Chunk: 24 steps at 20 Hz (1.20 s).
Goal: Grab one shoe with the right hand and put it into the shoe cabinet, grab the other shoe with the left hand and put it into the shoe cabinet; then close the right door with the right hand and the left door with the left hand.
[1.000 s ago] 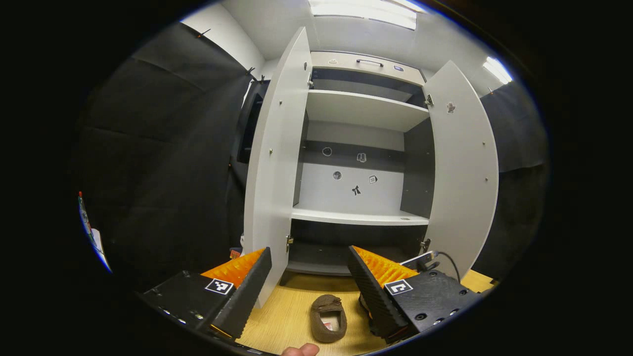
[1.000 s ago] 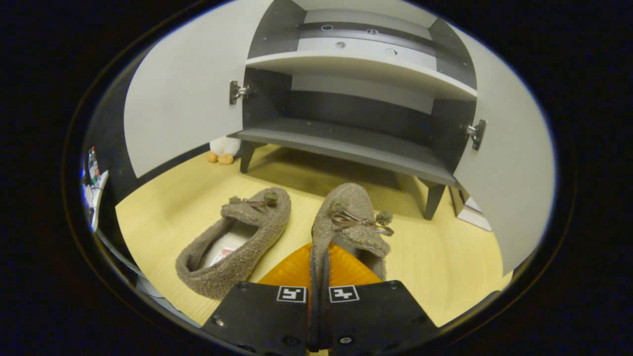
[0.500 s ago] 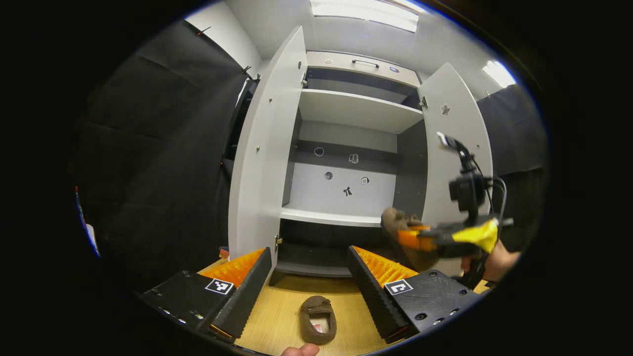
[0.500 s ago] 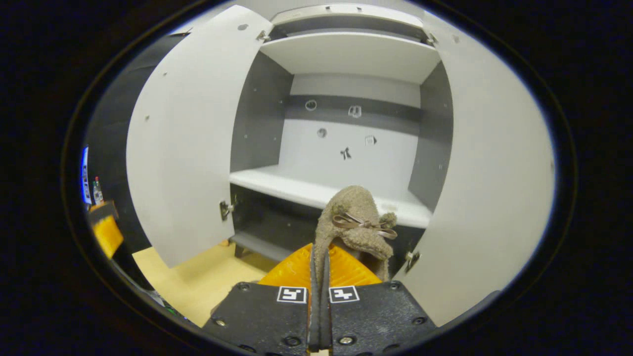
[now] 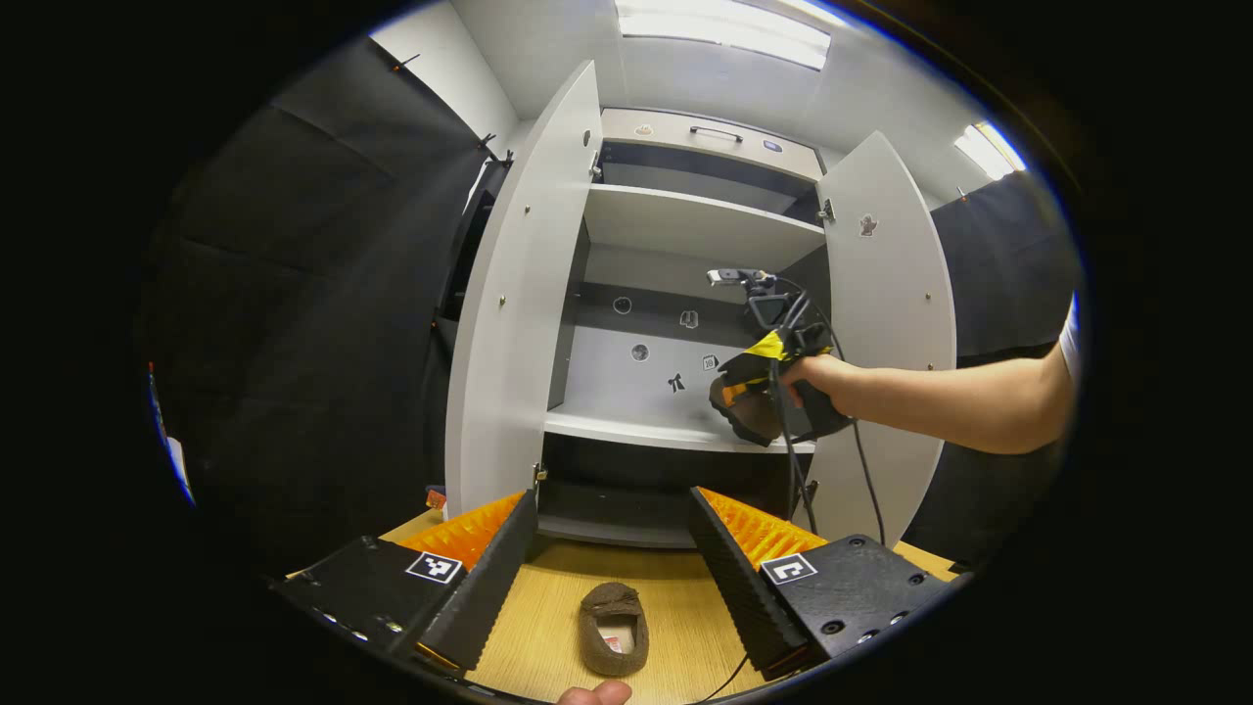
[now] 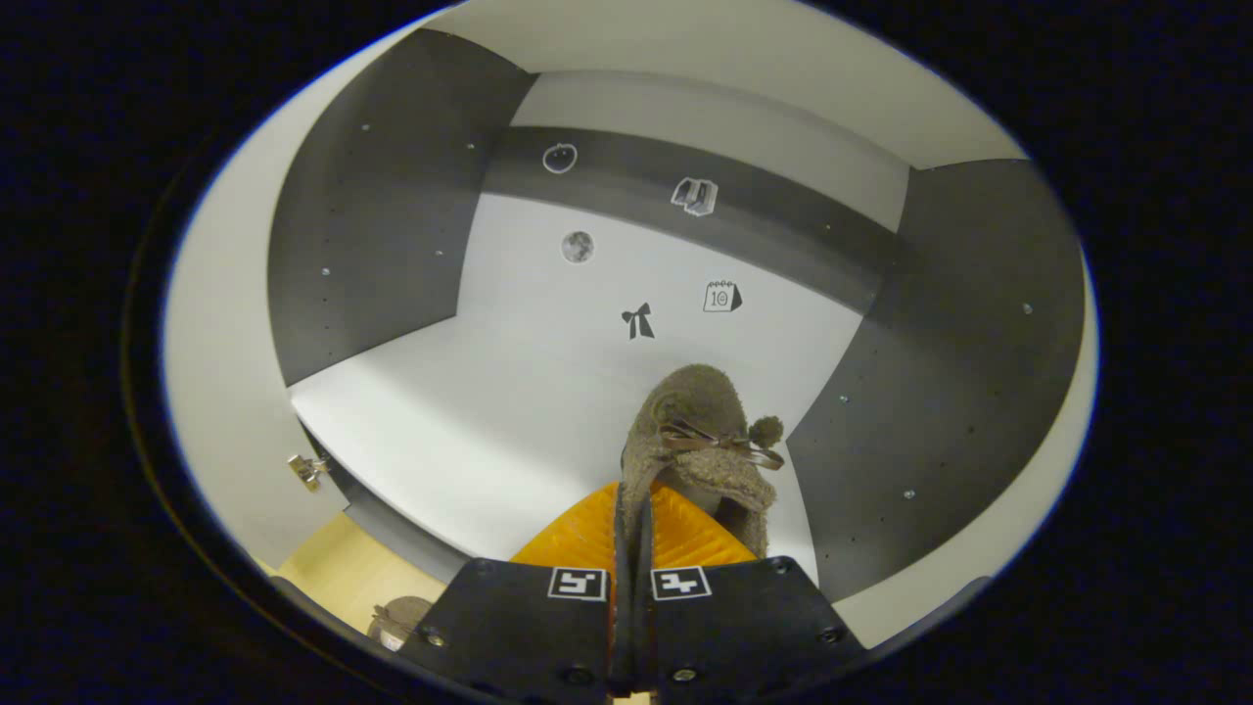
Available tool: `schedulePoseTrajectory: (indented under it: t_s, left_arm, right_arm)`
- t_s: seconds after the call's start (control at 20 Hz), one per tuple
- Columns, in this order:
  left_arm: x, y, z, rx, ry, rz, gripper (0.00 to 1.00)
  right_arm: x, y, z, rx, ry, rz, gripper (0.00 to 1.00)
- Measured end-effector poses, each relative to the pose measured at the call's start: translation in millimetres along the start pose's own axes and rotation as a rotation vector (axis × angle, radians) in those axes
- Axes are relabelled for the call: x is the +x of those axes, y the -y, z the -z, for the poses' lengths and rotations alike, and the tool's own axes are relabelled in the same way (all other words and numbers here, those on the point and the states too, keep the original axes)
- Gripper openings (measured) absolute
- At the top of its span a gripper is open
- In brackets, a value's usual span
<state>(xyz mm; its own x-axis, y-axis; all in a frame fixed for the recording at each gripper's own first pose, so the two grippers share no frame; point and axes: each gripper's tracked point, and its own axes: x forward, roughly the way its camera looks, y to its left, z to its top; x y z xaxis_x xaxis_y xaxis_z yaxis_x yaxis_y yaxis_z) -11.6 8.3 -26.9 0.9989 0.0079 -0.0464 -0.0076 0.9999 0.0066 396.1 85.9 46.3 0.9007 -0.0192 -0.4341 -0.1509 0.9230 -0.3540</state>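
Fingers of my right claw (image 6: 631,548) sit pressed together on the heel edge of a brown fuzzy slipper (image 6: 697,441), whose toe points ahead of the claw over the cabinet's white middle shelf (image 6: 460,431). Beyond it stands the cabinet's back panel with small stickers. My left claw (image 5: 612,548) hangs wide open with nothing between its fingers; below and between them the second slipper (image 5: 612,641) lies on the wooden floor (image 5: 675,587), opening up. Farther ahead, the shoe cabinet (image 5: 685,230) stands with both doors swung open, and my right hand (image 5: 817,382) reaches its claw and slipper in at shelf level.
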Motion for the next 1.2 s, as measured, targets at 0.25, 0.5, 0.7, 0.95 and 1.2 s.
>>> schedulePoseTrajectory:
  t_s: [0.25, 0.5, 0.7, 0.95, 1.2]
  left_arm:
    - [-2.2, -7.3, -8.9, 0.015, 0.027, -0.029, 0.95]
    - [-5.4, -10.9, -14.1, 0.037, 0.048, -0.055, 0.95]
    - [-9.5, -7.9, -19.6, 0.034, 0.071, -0.051, 0.95]
    - [-8.3, -4.3, -13.1, 0.028, 0.06, -0.04, 0.95]
    - [-4.1, 0.0, -11.4, 0.021, 0.057, -0.029, 0.95]
  right_arm:
    - [20.5, -19.9, 5.5, -0.008, -0.083, 0.018, 0.03]
    - [22.3, -17.6, 4.7, -0.03, -0.091, 0.029, 0.29]
    - [8.1, -19.4, 1.3, -0.013, -0.074, 0.019, 0.5]
    - [-34.8, -20.7, -15.9, -0.005, 0.02, -0.027, 0.5]
    - [-107.7, -17.7, -21.9, 0.065, 0.163, -0.111, 0.5]
